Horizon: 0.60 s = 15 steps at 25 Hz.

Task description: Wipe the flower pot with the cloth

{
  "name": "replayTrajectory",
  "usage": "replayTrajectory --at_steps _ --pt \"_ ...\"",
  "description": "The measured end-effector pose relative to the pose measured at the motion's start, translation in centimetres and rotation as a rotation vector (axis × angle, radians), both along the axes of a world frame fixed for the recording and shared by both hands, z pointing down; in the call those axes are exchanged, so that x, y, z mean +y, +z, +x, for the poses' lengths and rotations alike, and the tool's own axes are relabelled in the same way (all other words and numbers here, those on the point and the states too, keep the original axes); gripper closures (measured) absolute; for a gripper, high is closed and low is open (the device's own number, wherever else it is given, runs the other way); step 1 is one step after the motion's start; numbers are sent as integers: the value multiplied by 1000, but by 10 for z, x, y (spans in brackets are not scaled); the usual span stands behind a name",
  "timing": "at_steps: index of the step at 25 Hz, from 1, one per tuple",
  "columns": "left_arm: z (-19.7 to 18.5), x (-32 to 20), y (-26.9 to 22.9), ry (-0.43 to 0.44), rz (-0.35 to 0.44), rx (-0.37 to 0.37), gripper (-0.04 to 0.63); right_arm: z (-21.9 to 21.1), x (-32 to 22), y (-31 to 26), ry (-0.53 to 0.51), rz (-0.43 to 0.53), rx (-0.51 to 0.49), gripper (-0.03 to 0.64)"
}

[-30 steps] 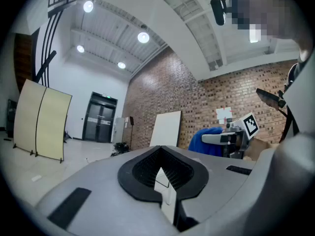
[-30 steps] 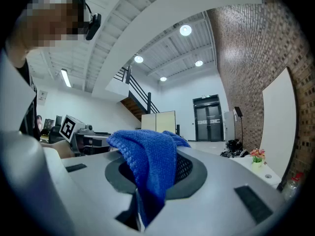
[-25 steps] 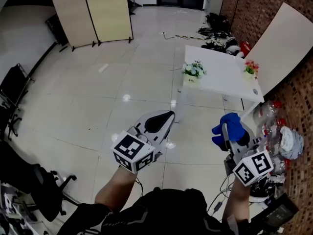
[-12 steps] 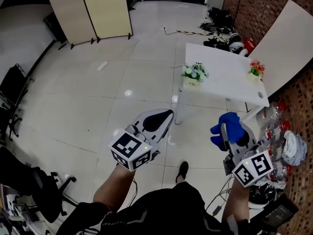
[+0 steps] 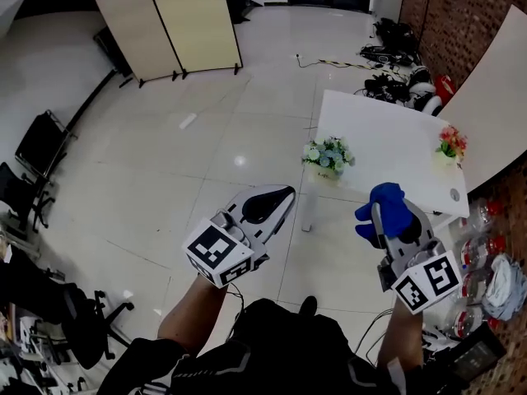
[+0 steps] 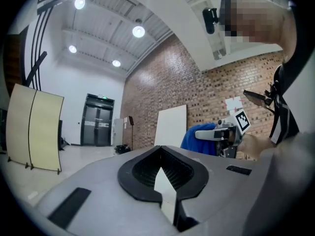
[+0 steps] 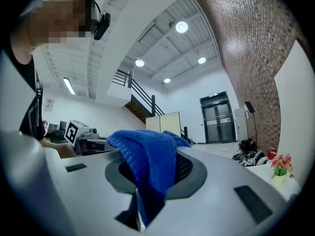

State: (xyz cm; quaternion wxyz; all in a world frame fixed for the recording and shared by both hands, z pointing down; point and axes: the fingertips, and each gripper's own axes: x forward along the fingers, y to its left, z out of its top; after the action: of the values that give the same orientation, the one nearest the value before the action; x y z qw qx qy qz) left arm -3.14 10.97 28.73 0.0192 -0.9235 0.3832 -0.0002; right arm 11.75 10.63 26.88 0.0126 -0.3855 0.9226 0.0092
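Spreading across most of the head view, the glossy pale tiled floor (image 5: pixel 206 138) runs up to a brick wall (image 5: pixel 436 15) on the right, where a big white board (image 5: pixel 494 97) leans. A beige folding screen (image 5: pixel 173 23) stands at the far left, and dark chairs (image 5: pixel 37 151) sit along the left edge. The white surface (image 5: pixel 387 130) stands ahead and to the right, near the brick wall. Nearer the camera, the person holds both tools out level, side by side and apart. The left gripper (image 5: pixel 280 197) has its fingers pressed together with nothing between them. The right gripper (image 5: pixel 379 220) has its fingers clamped on the blue cloth (image 5: pixel 387 200), which bunches up over the tips and hangs down between them. The flower pot (image 5: pixel 327 173), pale and filled with white and green blooms, stands at the surface's near left edge, ahead of the two grippers and touching neither. A second pot (image 5: pixel 445 160) with red and pink flowers sits toward the surface's right side, well apart from the first. The cloth touches neither pot.
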Motion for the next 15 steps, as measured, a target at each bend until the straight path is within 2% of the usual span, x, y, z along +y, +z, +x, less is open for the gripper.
replayTrajectory --at_steps 2,5,8,15 --pt "7 -18 1 6 14 -19 591 5 -22 5 -9 -11 1 535" --pt "3 -46 11 6 -7 -44 591 3 -49 9 -17 -24 -7 535" --pt "-7 -77 22 2 -24 -34 591 -2 -74 14 -18 -25 3 535" --pt "-18 -153 33 103 -31 -15 590 -19 -145 18 73 -44 7 535"
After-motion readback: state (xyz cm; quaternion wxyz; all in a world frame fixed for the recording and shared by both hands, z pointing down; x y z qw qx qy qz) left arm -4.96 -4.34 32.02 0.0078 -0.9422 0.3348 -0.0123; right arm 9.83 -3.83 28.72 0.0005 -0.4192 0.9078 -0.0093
